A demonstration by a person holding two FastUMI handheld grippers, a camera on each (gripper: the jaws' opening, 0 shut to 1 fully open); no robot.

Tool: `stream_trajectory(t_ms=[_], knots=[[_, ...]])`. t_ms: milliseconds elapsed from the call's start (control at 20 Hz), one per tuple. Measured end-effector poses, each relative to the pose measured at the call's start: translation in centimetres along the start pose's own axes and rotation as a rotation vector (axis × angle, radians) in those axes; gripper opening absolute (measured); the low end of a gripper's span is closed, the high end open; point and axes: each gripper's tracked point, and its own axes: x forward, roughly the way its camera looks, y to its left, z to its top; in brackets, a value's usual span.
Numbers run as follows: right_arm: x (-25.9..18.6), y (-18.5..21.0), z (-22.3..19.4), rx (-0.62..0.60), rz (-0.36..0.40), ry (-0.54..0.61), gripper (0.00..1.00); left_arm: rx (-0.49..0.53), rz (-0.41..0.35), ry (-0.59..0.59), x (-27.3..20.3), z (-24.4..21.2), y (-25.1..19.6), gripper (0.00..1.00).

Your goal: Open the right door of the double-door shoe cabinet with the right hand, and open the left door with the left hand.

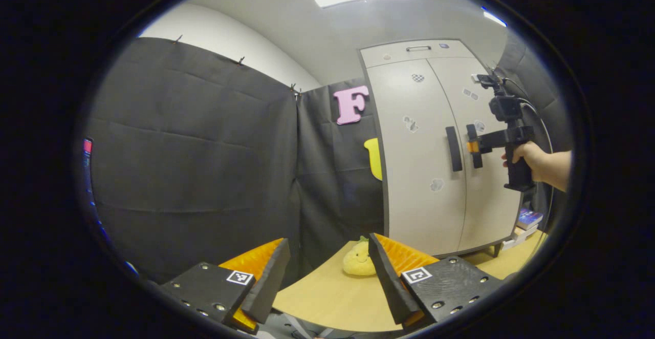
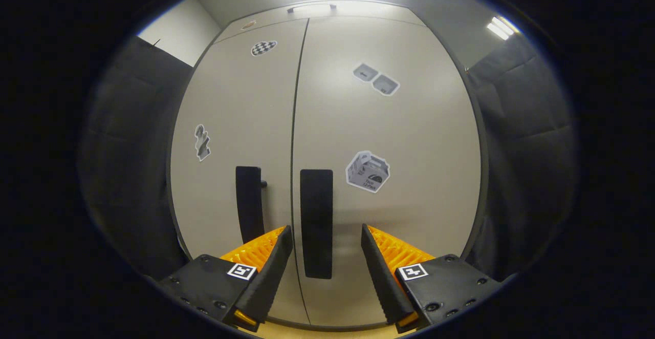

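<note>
Right gripper view: right tool (image 2: 326, 247) spread wide, straddling right handle (image 2: 316, 221) of shut cabinet (image 2: 409, 185) at tabletop's far edge. Stiff bar, likely smooth; best clamped mid-length. Left tool (image 1: 327, 262) apart, well off left handle (image 1: 453, 148).

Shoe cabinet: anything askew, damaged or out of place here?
Nothing damaged. Both pale grey cabinet doors sit shut and flush. One oddity: a yellow plush toy lies on the wooden floor left of the cabinet, unrelated to the task.
</note>
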Motion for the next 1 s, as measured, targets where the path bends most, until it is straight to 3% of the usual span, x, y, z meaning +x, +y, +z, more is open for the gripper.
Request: stream_trajectory(t_ms=[150, 250, 350, 400, 450, 600, 650, 800, 850, 900, 1000], knots=[[1.4, 0.3, -1.2, 0.045, 0.008, 0.061, 0.86, 0.001, 0.02, 0.011, 0.2, -0.2, 0.6, 0.9], [1.8, 0.1, -1.3, 0.05, -0.008, 0.066, 0.72, 0.009, 0.033, 0.018, 0.3, -0.5, 1.0, 0.9], [1.9, 0.6, -0.7, 0.033, -0.009, 0.046, 0.74, 0.015, 0.055, 0.013, 0.1, -0.4, 1.6, 0.9], [1.9, 0.7, -0.8, 0.02, -0.015, 0.048, 0.65, 0.009, 0.061, 0.012, 0.1, -0.5, 1.7, 0.89], [2.1, 0.7, -0.9, -0.001, -0.029, 0.049, 0.64, 0.002, 0.062, 0.017, 0.2, -0.6, 1.7, 0.9], [2.1, 0.7, -0.9, 0.021, -0.051, 0.056, 0.39, 0.002, 0.072, 0.028, 0.3, -1.0, 2.0, 0.9], [2.2, 0.8, -0.9, 0.042, -0.049, 0.056, 0.38, 0.001, 0.072, 0.028, 0.3, -0.9, 1.9, 0.9], [2.2, 0.6, -0.9, 0.041, -0.025, 0.049, 0.21, 0.009, 0.067, 0.026, 0.1, -0.9, 1.8, 0.9], [2.2, 0.7, -0.7, 0.047, -0.018, 0.044, 0.21, 0.013, 0.067, 0.023, 0.1, -0.7, 1.8, 0.9], [2.0, 0.8, -0.9, 0.049, -0.009, 0.062, 0.13, 0.017, 0.064, 0.02, -0.1, -0.5, 1.7, 0.9], [1.7, 0.8, -0.9, 0.052, 0.016, 0.089, 0.13, 0.022, 0.061, 0.011, -0.2, -0.2, 1.9, 0.89]])
